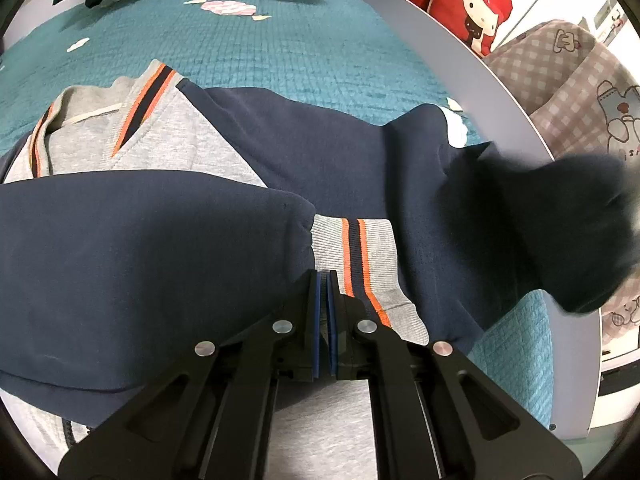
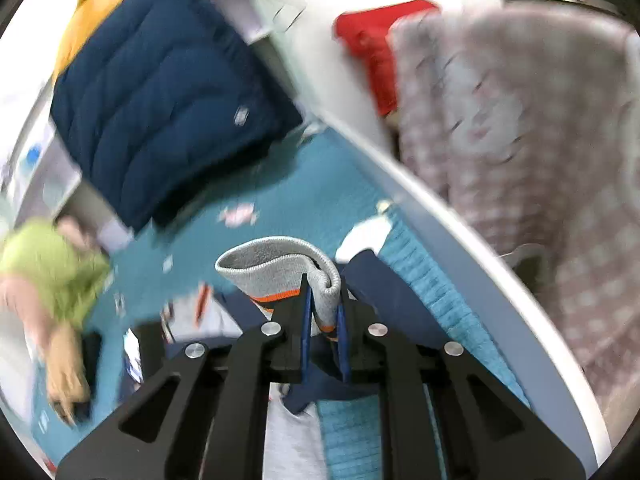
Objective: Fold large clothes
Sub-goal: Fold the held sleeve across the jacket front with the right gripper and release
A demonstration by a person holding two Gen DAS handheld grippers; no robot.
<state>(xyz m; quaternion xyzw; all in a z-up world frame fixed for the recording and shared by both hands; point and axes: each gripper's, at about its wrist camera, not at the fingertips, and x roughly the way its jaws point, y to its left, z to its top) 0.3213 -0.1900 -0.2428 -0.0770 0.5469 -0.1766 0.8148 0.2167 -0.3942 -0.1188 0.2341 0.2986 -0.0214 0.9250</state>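
Spread flat across the teal quilted bedspread [image 1: 280, 60] lies the sweatshirt [image 1: 320, 140], a grey garment with navy sleeves and orange-and-navy striped trim at collar and cuffs. Its collar [image 1: 136, 120] sits toward the far left of the sweatshirt's body, and one navy sleeve [image 1: 140, 248] is folded across the front, ending in a grey ribbed cuff [image 1: 356, 264] near the middle of the garment. Just at the near edge of that cuff the left gripper [image 1: 323, 276] has its blue pads drawn together with only a thin slit between them; nothing shows between the pads. The other sleeve [image 1: 560, 224] rises off the sweatshirt's right side as a dark blur. Its grey cuff [image 2: 280, 260] is clamped between the pads of the right gripper [image 2: 323, 300], the ribbed fabric curling up and over the fingertips, with navy sleeve cloth hanging below. Beyond the sweatshirt, at the far end of the bedspread, rests a navy padded jacket [image 2: 160, 96]. A pink checked blanket [image 2: 520, 140] and a red cushion [image 1: 460, 0] lie past the bed's pale rim to the sweatshirt's right.
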